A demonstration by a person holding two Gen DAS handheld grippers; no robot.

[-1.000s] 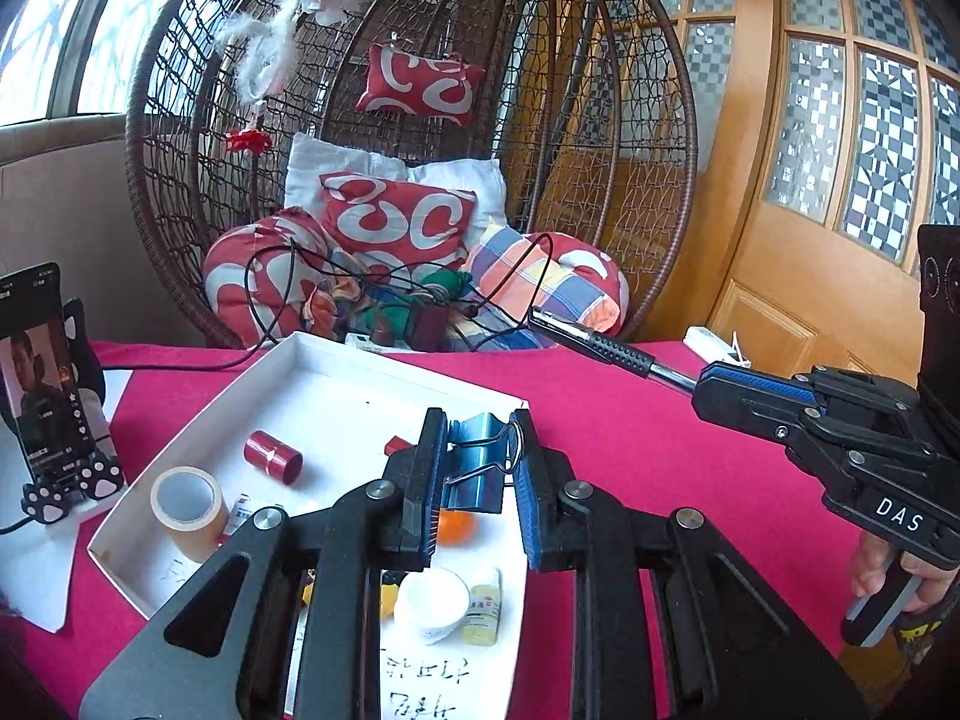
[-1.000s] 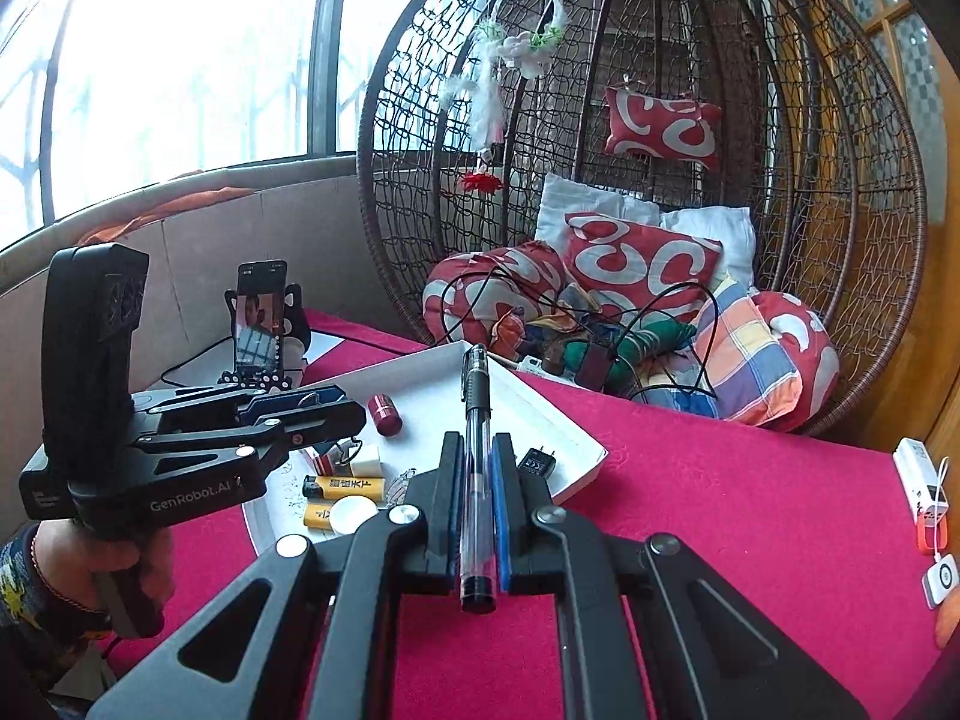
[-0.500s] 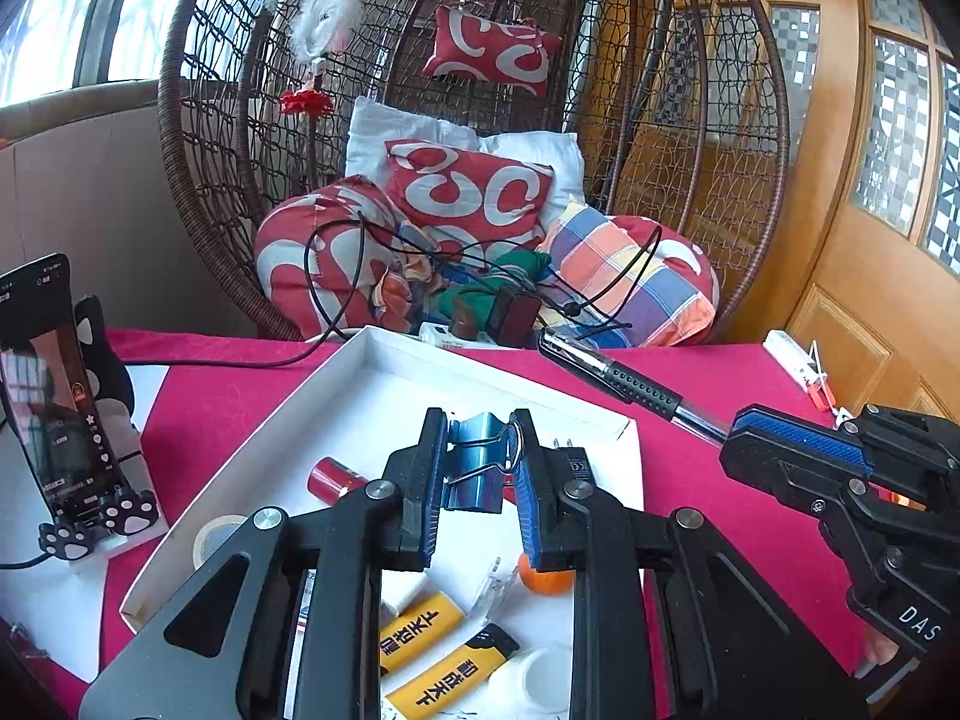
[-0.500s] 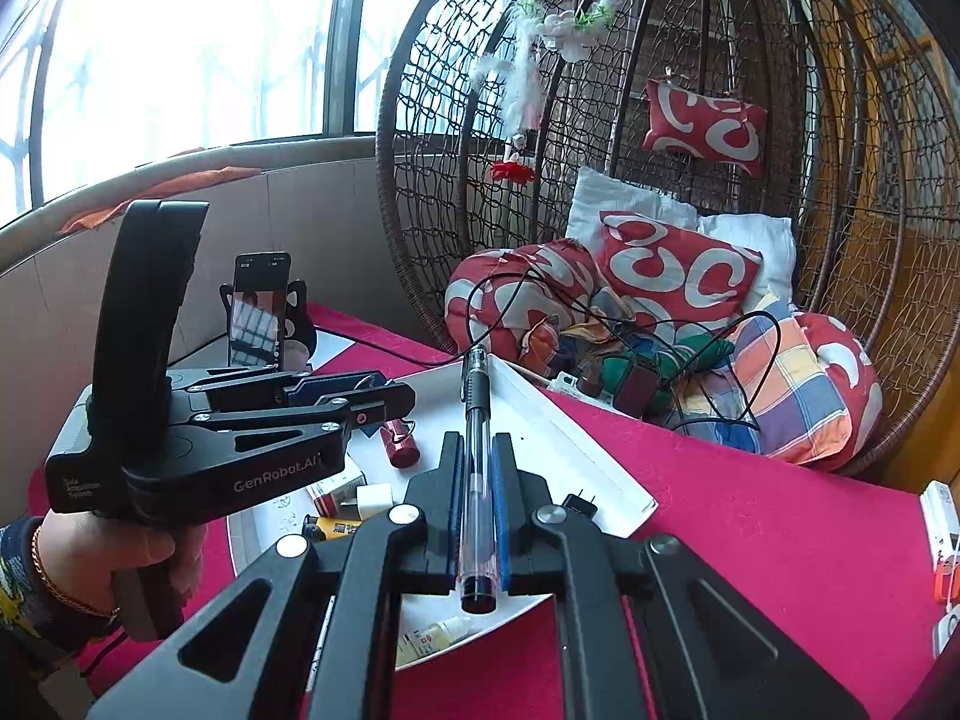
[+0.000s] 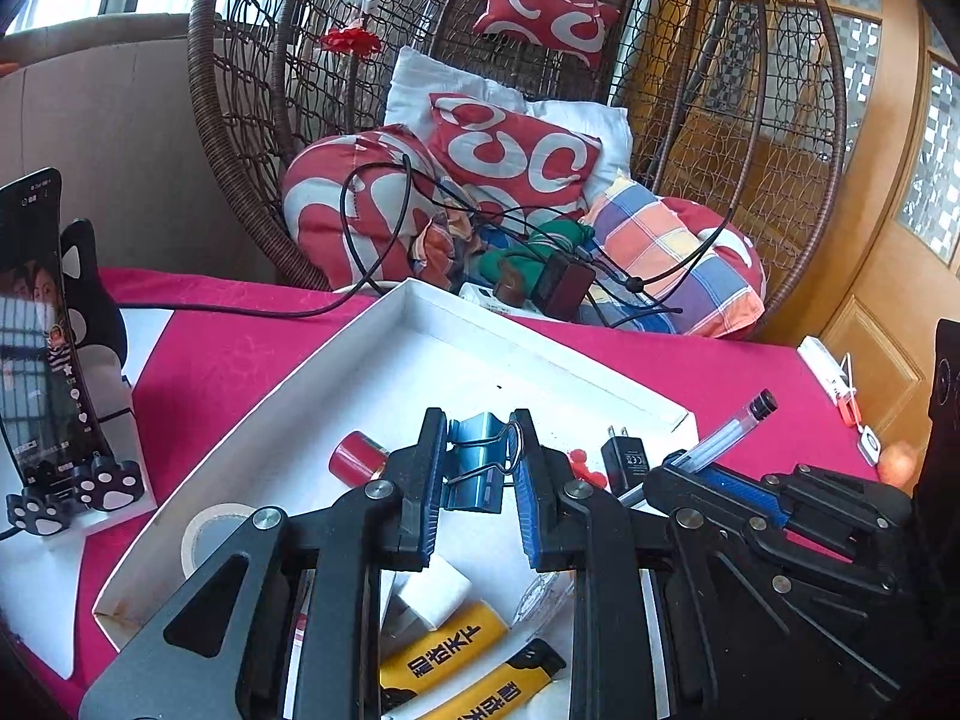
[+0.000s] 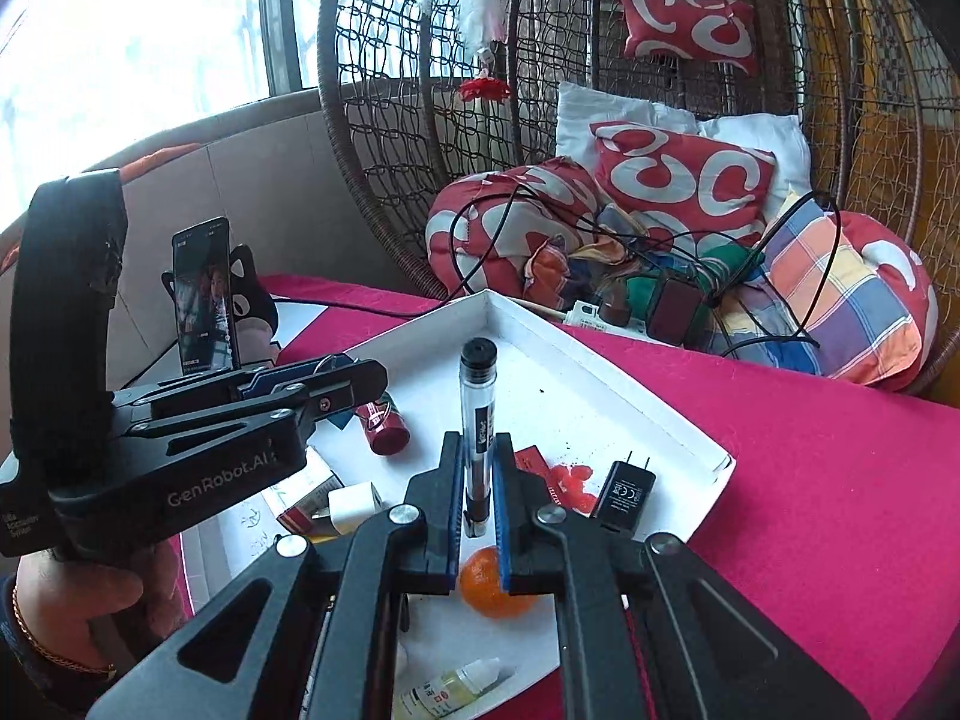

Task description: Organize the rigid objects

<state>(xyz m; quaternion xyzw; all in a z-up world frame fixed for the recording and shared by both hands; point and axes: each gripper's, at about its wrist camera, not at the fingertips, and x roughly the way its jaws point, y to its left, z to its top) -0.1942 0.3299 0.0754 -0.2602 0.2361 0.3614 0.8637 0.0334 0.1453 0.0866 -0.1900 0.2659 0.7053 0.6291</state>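
My left gripper (image 5: 480, 462) is shut on a blue binder clip (image 5: 478, 459) and holds it above the white tray (image 5: 384, 324). My right gripper (image 6: 478, 468) is shut on a clear pen (image 6: 476, 414) with a black cap, pointing forward over the same tray (image 6: 660, 396). The right gripper and pen (image 5: 720, 438) show at the right of the left wrist view. The left gripper (image 6: 336, 378) shows at the left of the right wrist view.
In the tray lie a red cylinder (image 5: 354, 459), a tape roll (image 5: 207, 534), yellow lighters (image 5: 444, 654), a black charger (image 6: 624, 489), an orange (image 6: 495, 585) and a small bottle (image 6: 450, 690). A phone on a stand (image 5: 42, 348) is left. A wicker chair (image 5: 540, 120) with cushions is behind.
Both grippers have moved forward and lower over the tray, still holding the clip and the pen. The right gripper has come closer beside the left one.
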